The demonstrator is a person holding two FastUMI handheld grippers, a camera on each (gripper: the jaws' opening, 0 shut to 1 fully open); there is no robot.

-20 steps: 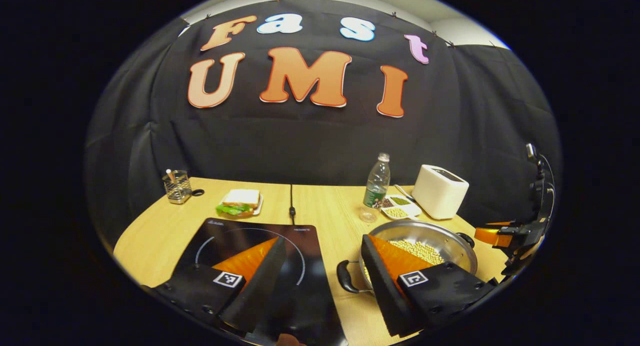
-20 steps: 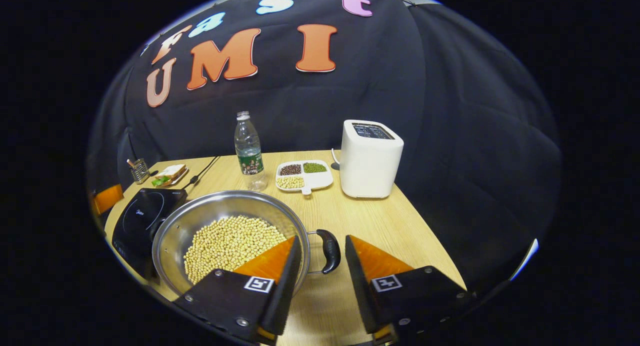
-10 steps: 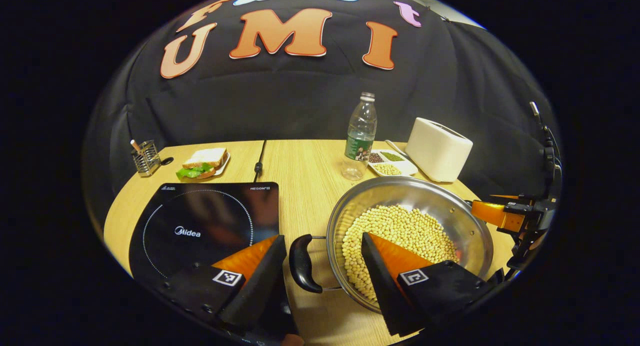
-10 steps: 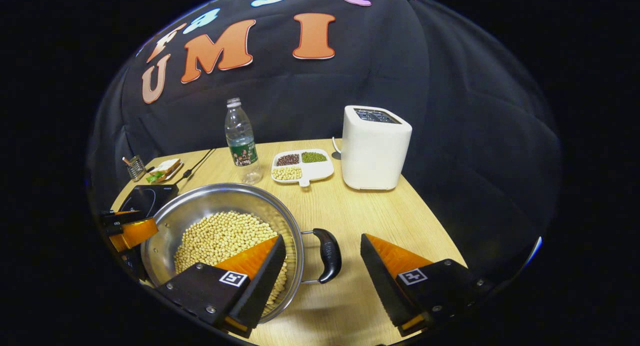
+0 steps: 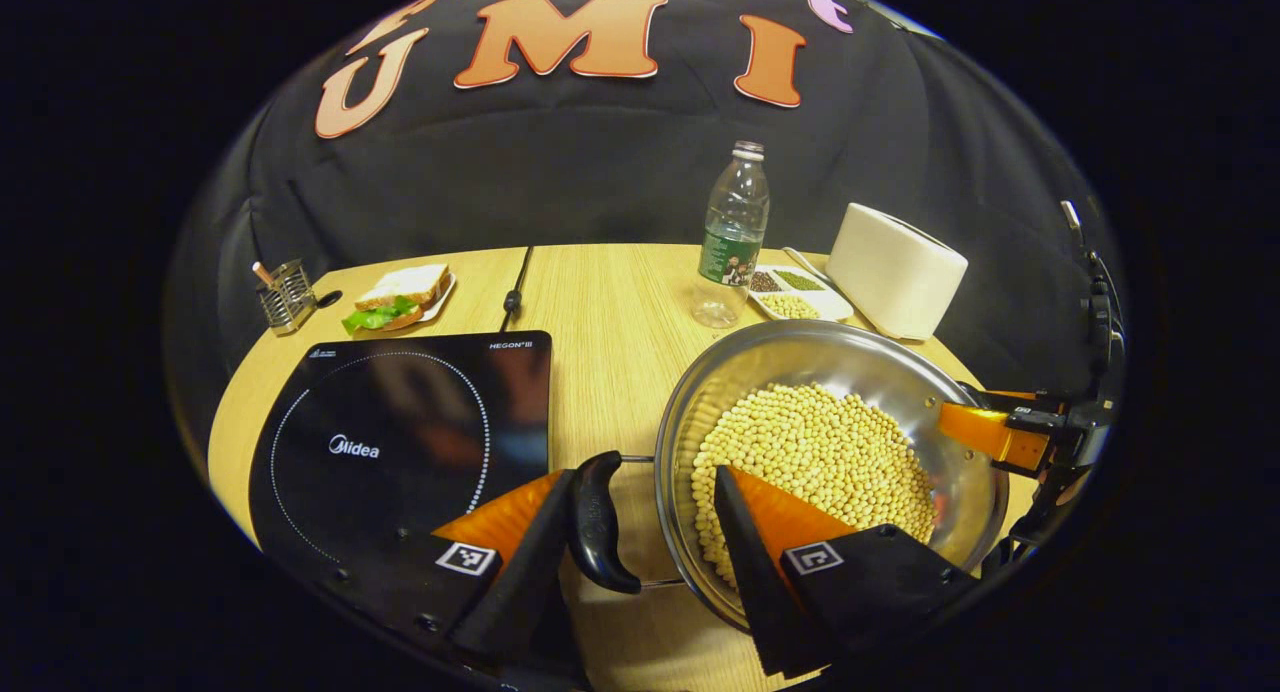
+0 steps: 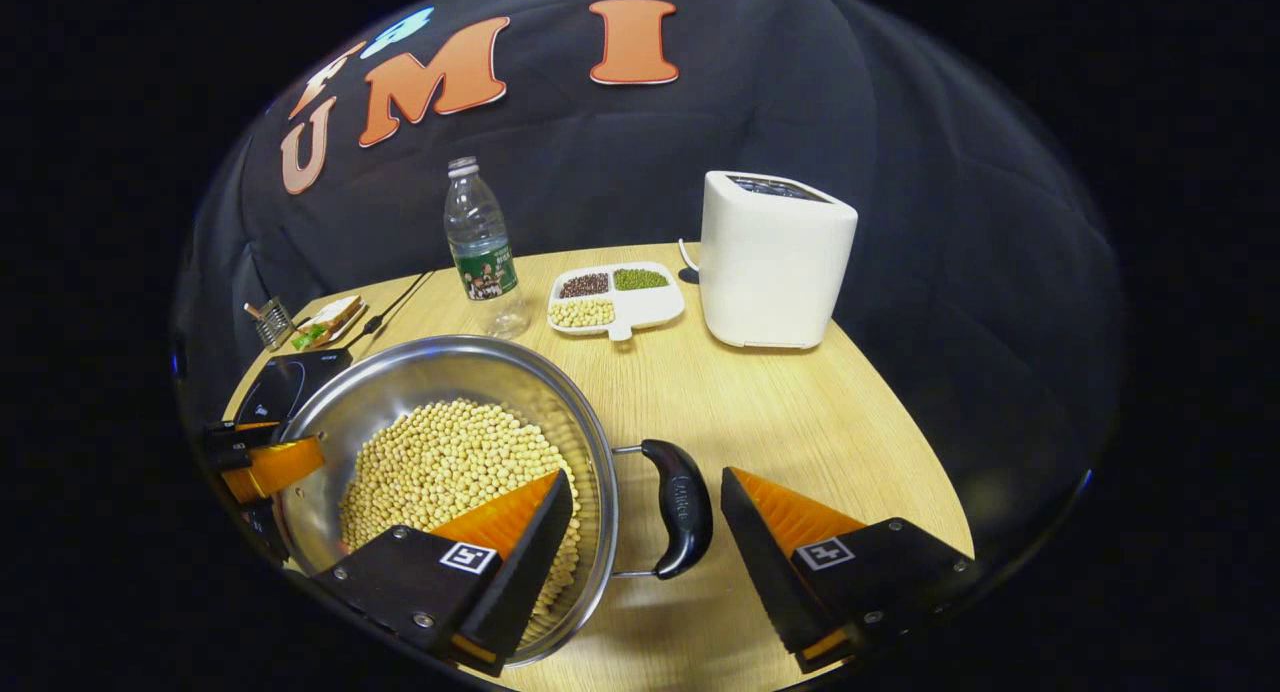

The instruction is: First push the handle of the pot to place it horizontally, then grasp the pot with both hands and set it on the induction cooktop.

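In the left gripper view, the left tool [image 5: 640,532] stands wide open, holding nothing: its fingers straddle the black side handle [image 5: 597,535] of the steel pot [image 5: 770,357], one finger touching or just beside the handle, the other over the soybeans [image 5: 815,452] inside. The pot sits on the wooden tabletop [image 5: 610,302], just beside the black induction cooktop [image 5: 400,432]. Behind it stand a plastic bottle [image 5: 732,234], a divided dish [image 5: 795,292] and a white toaster [image 5: 895,269]; a sandwich [image 5: 400,297] lies at the far left. The right tool [image 5: 1000,437] shows at the pot's far rim.

In the right gripper view, the right tool [image 6: 645,532] is likewise spread wide and empty, straddling the pot's other handle [image 6: 680,507], which lies level. One finger hangs over the beans, the other stands apart from the handle above the tabletop.
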